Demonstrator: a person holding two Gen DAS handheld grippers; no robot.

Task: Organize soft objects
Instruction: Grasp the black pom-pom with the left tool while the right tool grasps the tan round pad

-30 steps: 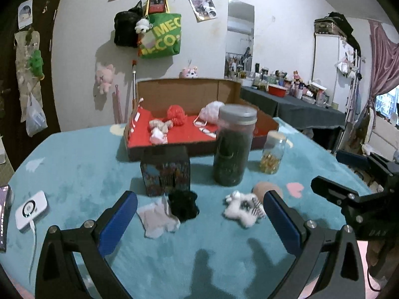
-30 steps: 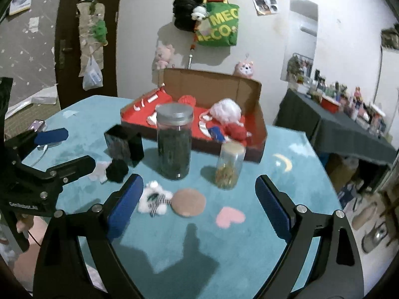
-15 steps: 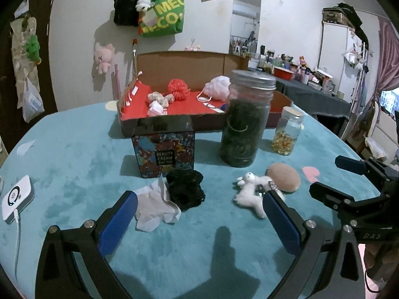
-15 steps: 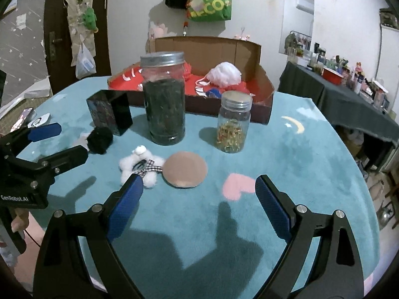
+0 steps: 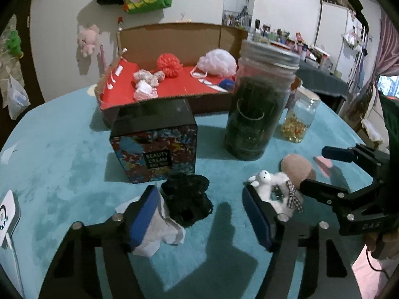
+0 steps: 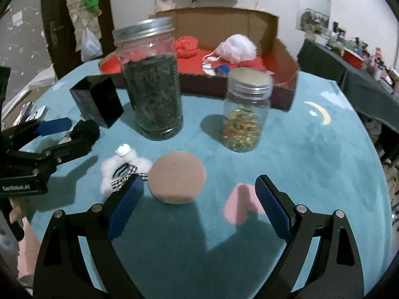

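Your left gripper (image 5: 199, 204) is spread wide around the black scrunchie (image 5: 185, 199), low over the teal tablecloth (image 5: 62, 164) near its front edge, likely lined up to pinch it. The white tissue (image 5: 159, 234) is partly hidden under its left finger. Your right gripper (image 6: 197, 206), also wide open and empty, brackets the tan powder puff (image 6: 178, 177); beside it lies the white plush sheep (image 6: 122, 167). The cardboard box (image 5: 174, 35) at the back probably collects soft items.
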